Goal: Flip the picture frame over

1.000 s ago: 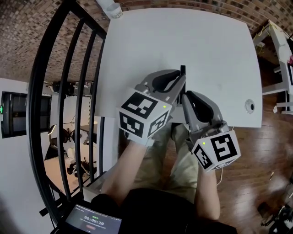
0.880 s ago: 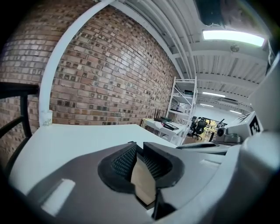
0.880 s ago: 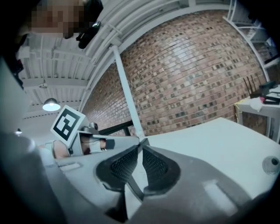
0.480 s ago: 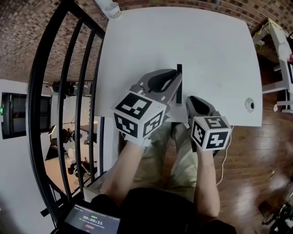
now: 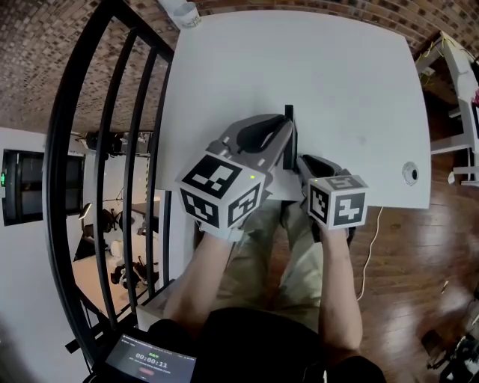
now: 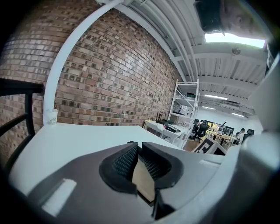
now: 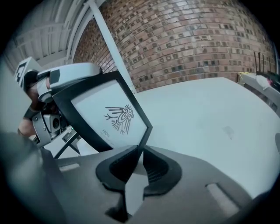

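My left gripper [image 6: 139, 153] is clamped tight. Its ribbed pads pinch a thin edge, and the brown backing of the picture frame [image 7: 109, 116] shows between them. My right gripper [image 7: 141, 154] is also closed on the frame, nipping its lower corner, with the bird print facing that camera.

In the head view the frame reads as a thin dark line standing on edge, so I judge it roughly vertical. It sits toward the six o'clock edge of the white table [image 5: 344, 75], close to my body. The left gripper is on its nine o'clock side and the right one at about five o'clock. A white cup [image 5: 184, 15] stands far off at the table's eleven o'clock corner, well clear.

I read this as the middle of the flip: the frame is lifted onto its edge but not yet laid down. Next I need to roll both wrists together past upright and lower it onto the opposite face. I should ease one grip off before the jaws get trapped underneath.
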`<act>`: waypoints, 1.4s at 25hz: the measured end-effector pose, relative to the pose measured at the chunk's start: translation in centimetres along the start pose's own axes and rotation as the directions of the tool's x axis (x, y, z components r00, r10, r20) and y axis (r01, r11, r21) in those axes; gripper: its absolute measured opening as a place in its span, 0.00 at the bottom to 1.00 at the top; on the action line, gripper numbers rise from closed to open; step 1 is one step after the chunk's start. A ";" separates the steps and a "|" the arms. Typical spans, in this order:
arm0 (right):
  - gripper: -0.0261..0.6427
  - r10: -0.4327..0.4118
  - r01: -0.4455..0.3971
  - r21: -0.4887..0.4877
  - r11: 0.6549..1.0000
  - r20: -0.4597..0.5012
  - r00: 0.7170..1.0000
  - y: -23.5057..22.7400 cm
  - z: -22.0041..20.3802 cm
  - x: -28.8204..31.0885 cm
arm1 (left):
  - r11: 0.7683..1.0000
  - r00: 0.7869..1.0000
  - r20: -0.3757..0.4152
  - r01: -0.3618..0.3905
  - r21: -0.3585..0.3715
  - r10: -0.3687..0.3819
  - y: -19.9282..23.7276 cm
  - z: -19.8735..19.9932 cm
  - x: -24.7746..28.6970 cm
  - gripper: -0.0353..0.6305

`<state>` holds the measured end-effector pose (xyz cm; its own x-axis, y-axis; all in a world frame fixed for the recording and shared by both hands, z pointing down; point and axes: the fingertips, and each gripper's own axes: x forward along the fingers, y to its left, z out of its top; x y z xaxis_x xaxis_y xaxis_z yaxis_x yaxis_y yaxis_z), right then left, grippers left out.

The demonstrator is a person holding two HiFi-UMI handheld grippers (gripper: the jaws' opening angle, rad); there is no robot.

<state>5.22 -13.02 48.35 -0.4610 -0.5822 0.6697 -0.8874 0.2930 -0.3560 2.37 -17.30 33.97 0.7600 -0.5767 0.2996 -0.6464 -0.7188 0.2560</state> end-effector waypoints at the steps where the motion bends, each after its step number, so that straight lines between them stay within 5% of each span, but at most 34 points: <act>1: 0.08 0.002 -0.002 -0.002 1.000 -0.006 1.000 0.1 -0.2 0.1 | 1.000 1.000 0.003 0.000 -0.002 0.000 0.1 0.0 -0.1 0.12; 10: 0.08 0.008 -0.008 0.003 1.000 0.007 1.000 0.3 -0.3 0.3 | 1.000 0.999 0.021 -0.026 -0.017 0.026 1.8 -0.5 -1.4 0.07; 17: 0.08 0.020 -0.021 0.037 0.999 0.002 1.000 0.4 -0.2 0.6 | 0.994 0.998 0.052 -0.013 -0.106 0.018 3.4 -0.9 -2.0 0.07; 35: 0.08 0.055 -0.055 0.030 0.998 -0.002 0.998 1.2 0.1 1.1 | 0.971 0.992 -0.017 -0.122 -0.207 0.121 9.3 -5.6 -4.7 0.06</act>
<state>3.64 -13.36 48.56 -0.5093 -0.5633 0.6506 -0.8598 0.3018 -0.4118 -7.54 -19.09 40.08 0.6747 -0.6528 0.3444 -0.7344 -0.5471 0.4018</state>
